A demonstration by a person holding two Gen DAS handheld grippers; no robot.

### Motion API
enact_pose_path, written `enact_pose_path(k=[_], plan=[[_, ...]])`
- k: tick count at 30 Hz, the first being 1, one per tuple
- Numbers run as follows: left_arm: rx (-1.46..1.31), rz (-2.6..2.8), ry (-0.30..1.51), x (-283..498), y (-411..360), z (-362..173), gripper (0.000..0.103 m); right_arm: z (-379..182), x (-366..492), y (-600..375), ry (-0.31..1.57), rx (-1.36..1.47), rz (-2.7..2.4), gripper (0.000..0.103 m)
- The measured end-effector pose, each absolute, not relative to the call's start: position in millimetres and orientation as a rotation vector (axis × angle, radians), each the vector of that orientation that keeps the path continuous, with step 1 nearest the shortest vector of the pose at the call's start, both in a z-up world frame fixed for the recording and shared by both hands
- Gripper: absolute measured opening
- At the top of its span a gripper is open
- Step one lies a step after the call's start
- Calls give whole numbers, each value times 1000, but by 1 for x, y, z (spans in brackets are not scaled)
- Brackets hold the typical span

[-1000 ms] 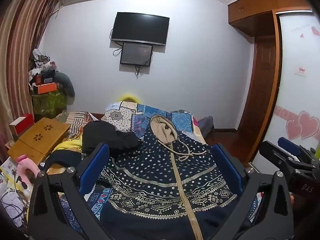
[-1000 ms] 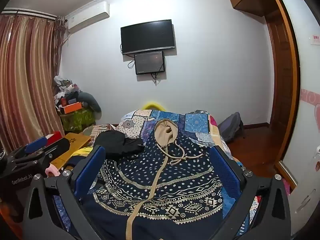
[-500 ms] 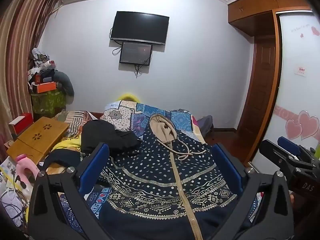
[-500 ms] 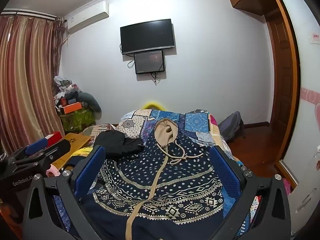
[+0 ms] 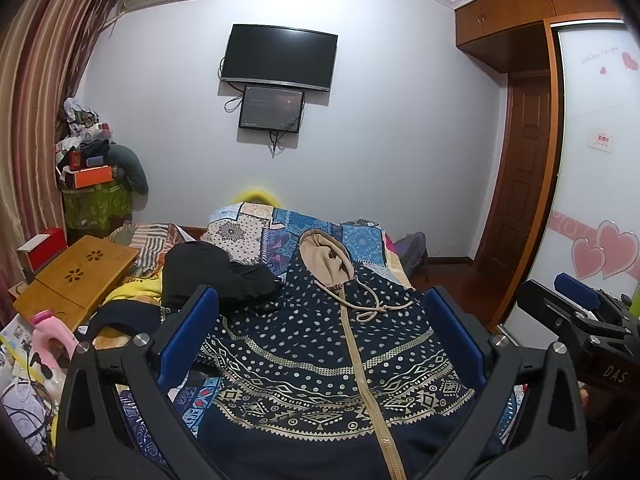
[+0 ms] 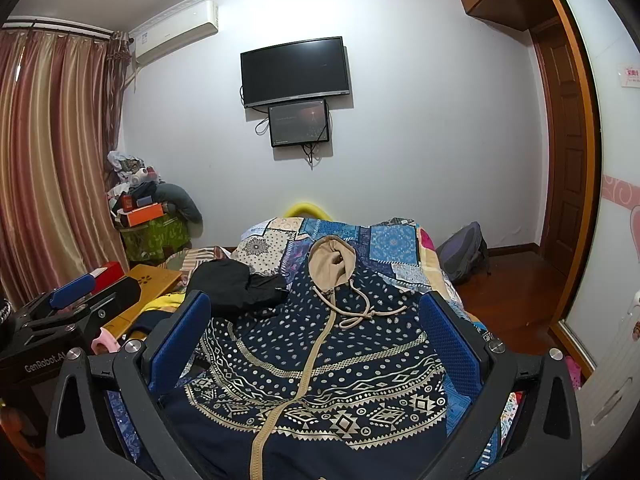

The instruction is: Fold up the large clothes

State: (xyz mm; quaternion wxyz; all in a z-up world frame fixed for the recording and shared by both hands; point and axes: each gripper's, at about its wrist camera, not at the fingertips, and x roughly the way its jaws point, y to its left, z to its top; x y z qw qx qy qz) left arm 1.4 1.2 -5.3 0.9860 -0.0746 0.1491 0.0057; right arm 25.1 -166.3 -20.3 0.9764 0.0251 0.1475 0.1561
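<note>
Nothing much has shifted since a second ago: both tools hang over the near end of the bed as before, and the view has only drifted a touch.

Nearest, the left tool (image 5: 322, 354) stands with its blue pads wide apart and nothing between them; the right tool (image 6: 316, 354) is just as wide and just as empty. Held side by side above the hem, they seem poised to drop onto the two lower corners, which would suit a first fold.

Below them the hoodie (image 5: 320, 360) lies flat on the bed (image 5: 360, 240), zip up and closed, dark blue with pale dots and bands, hem near and hood far. Its drawstring (image 5: 372, 304) lies loose on the chest. The left sleeve looks tucked under a black garment (image 5: 212, 276) lying just beside the shoulder, touching it; that may need moving.

Further off, a wooden table (image 5: 80, 276) sits left of the bed, and a television (image 5: 279, 57) hangs on the far wall
</note>
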Motion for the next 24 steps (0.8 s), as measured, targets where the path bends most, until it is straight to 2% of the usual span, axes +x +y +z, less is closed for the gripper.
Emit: enact_pose_path(k=[24], plan=[[-157,13,309,7,2,-7,103,-22,27,-168,311,58,311,103]])
